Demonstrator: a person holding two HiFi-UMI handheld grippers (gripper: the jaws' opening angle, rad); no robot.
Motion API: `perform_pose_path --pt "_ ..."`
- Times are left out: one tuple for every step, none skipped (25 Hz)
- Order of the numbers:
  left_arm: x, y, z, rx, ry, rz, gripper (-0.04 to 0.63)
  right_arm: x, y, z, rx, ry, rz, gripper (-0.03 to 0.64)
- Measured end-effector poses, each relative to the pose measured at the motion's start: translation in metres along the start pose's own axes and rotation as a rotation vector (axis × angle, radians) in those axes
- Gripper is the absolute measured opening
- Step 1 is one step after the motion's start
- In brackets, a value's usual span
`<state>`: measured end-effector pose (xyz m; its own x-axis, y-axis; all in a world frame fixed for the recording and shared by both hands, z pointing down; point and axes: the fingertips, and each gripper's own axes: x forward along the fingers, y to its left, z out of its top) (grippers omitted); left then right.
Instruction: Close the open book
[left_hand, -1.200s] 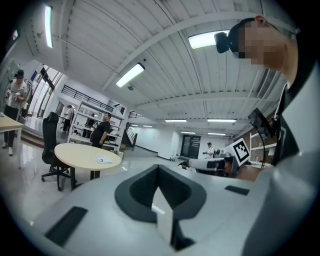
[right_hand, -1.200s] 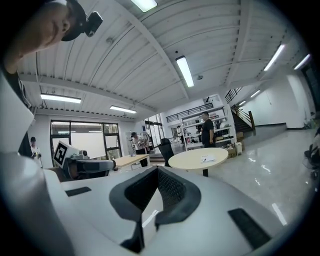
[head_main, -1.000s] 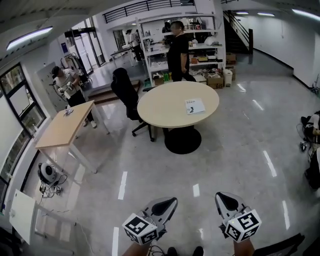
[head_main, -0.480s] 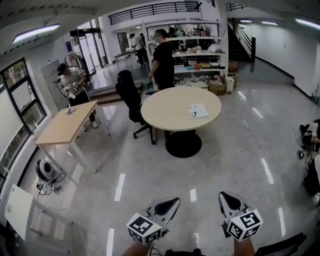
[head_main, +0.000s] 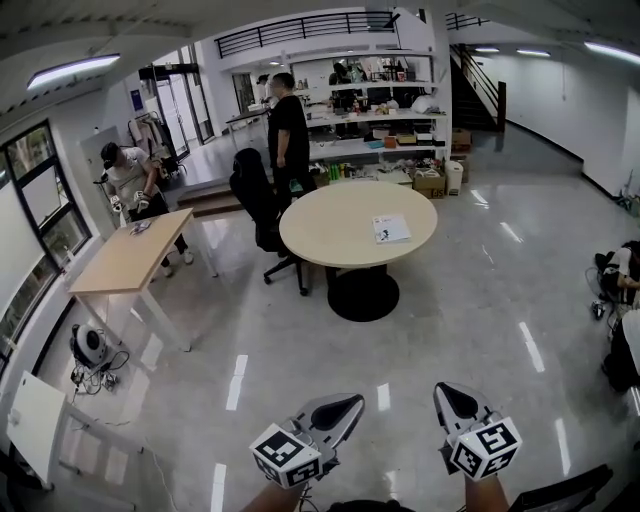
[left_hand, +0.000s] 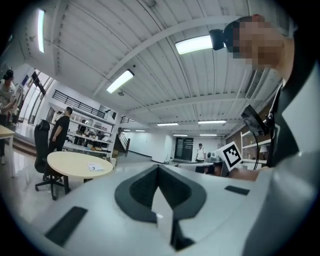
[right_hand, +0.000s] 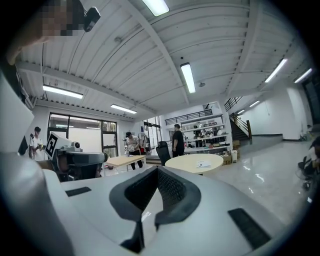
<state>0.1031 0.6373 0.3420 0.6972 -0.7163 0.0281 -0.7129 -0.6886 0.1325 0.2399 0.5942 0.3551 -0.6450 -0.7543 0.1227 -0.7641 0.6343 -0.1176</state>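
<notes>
A thin white book (head_main: 390, 229) lies flat on the round beige table (head_main: 330, 235) far ahead across the shiny floor. It is too far off to make out its pages. It shows small in the left gripper view (left_hand: 95, 167) and in the right gripper view (right_hand: 203, 164). My left gripper (head_main: 345, 404) and right gripper (head_main: 447, 392) hang low at the near edge of the head view, side by side and far from the table. Each has its jaws shut with nothing between them; the tips meet in the left gripper view (left_hand: 159, 167) and the right gripper view (right_hand: 158, 170).
A black office chair (head_main: 255, 200) stands at the round table's left. A person in black (head_main: 288, 130) walks behind it. A rectangular wooden table (head_main: 130, 255) is at the left, with another person (head_main: 125, 175) beside it. Shelves (head_main: 380, 110) line the back wall. Dark gear (head_main: 615, 275) sits at the right edge.
The person in black has walked left from behind the round table to behind the chair. The view has shifted slightly. Both grippers stay shut and low.
</notes>
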Motion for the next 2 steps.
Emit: perform_pose_path --pt "-0.0017 -0.0005 0.0 -0.006 0.0 0.006 -0.014 -0.0017 0.0021 0.0004 -0.001 0.0 0.001 -0.002" --pt "-0.0035 -0.0007 -0.0001 -0.013 -0.001 0.014 -0.014 -0.0033 0.0042 0.0009 -0.002 0.0 0.002 -0.002"
